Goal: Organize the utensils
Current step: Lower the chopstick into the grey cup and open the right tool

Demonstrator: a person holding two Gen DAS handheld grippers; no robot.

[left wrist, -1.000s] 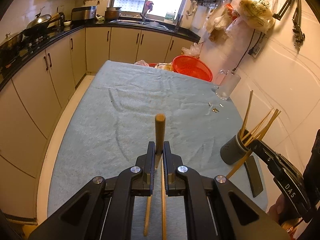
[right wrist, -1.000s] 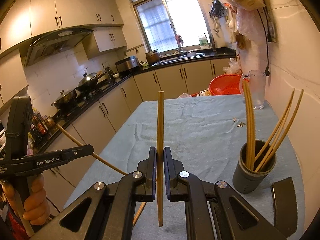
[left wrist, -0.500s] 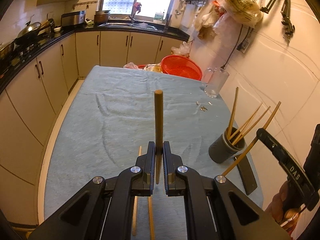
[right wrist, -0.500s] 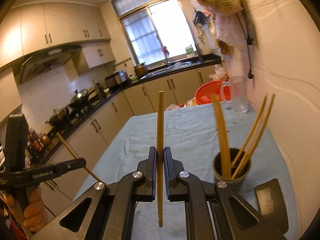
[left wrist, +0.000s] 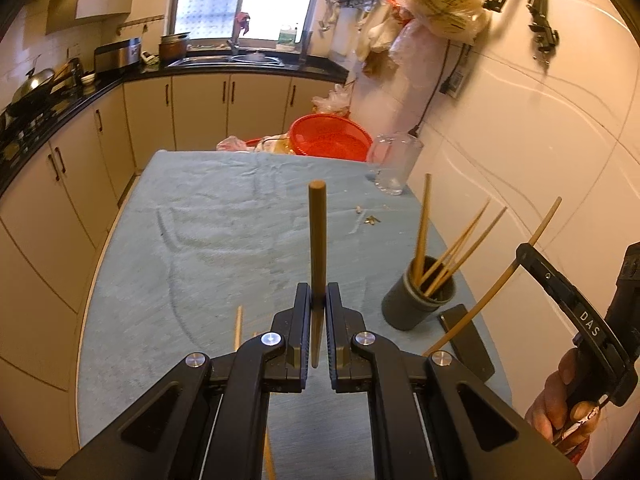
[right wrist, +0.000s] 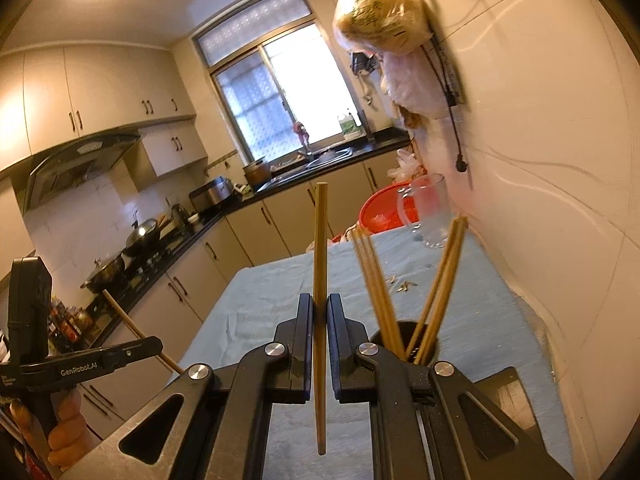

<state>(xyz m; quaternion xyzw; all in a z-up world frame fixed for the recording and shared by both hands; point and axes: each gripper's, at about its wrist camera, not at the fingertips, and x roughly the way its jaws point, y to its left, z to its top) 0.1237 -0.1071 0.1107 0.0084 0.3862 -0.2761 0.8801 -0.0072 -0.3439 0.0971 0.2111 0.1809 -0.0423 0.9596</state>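
My left gripper [left wrist: 318, 296] is shut on a wooden chopstick [left wrist: 317, 236] that stands up between its pads, above the blue cloth. My right gripper [right wrist: 320, 312] is shut on another chopstick [right wrist: 320, 256], held upright just left of the dark grey cup [right wrist: 430, 346]. That cup [left wrist: 416, 304] holds several chopsticks [right wrist: 376, 288] leaning apart. Each view shows the other gripper from the side: the right gripper [left wrist: 522, 252] and the left gripper [right wrist: 156, 346], both held in a hand. Two loose chopsticks [left wrist: 238, 324] lie on the cloth under my left gripper.
A flat black object [left wrist: 466, 340] lies beside the cup by the wall. At the table's far end stand a glass mug [left wrist: 394, 168] and a red basket [left wrist: 328, 138]. Small scraps [left wrist: 370, 220] dot the cloth. Kitchen cabinets [left wrist: 60, 184] run along the left.
Both grippers have risen with their chopsticks. The right one has moved toward the cup, which now sits right behind its right finger. The loose chopsticks show further out from under the left gripper.
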